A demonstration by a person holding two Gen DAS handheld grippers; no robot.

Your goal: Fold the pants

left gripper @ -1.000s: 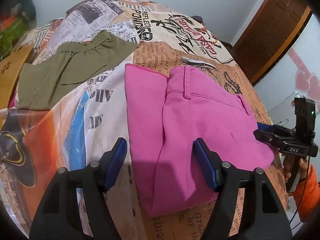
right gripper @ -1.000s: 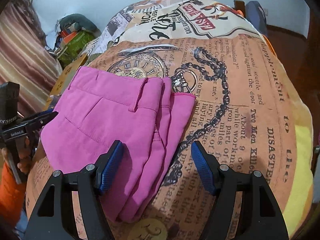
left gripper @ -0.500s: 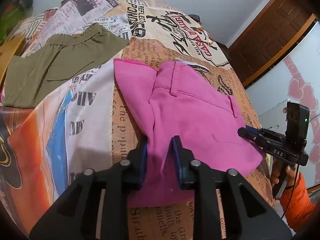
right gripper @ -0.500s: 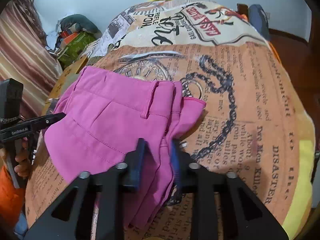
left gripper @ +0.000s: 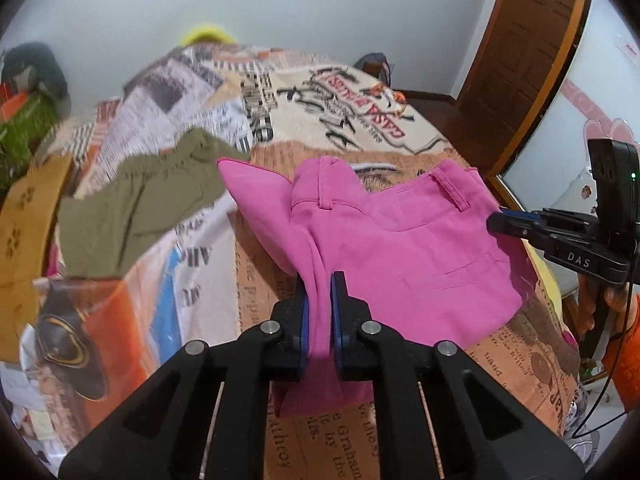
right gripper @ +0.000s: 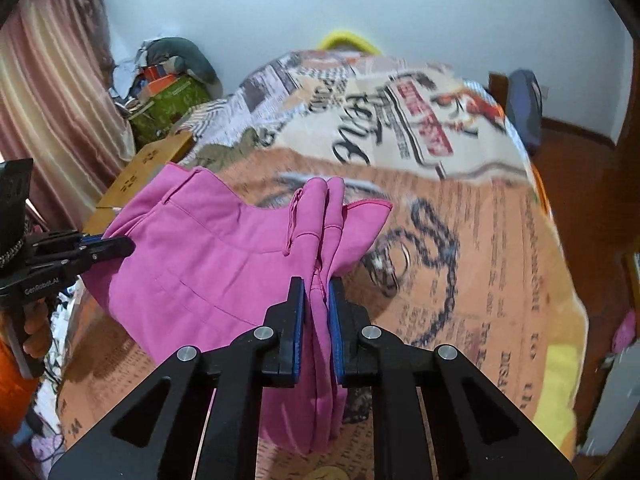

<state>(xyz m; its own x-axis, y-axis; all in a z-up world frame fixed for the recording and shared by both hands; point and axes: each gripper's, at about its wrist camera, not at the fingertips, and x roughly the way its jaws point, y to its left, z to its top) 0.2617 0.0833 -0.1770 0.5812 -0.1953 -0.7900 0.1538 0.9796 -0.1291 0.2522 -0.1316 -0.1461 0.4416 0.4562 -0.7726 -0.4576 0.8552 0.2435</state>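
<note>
Folded pink pants [left gripper: 404, 248] hang lifted above the printed bedspread [left gripper: 224, 272]. My left gripper [left gripper: 319, 280] is shut on one near edge of the pants. My right gripper [right gripper: 316, 284] is shut on the other near edge of the pink pants [right gripper: 224, 256]. The right gripper also shows in the left wrist view [left gripper: 500, 226] at the pants' right side. The left gripper shows in the right wrist view [right gripper: 120, 245] at their left side. The waistband with belt loops faces away from me.
Olive-green pants [left gripper: 140, 200] lie on the bedspread to the left. A brown cardboard piece [left gripper: 24, 216] sits at the left bed edge. Clutter [right gripper: 172, 92] is piled by the curtain. A wooden door [left gripper: 532, 60] stands at the right.
Both grippers closed on the pink pants' near edge, then lifted it off the bedspread. The views tilted up toward the wall.
</note>
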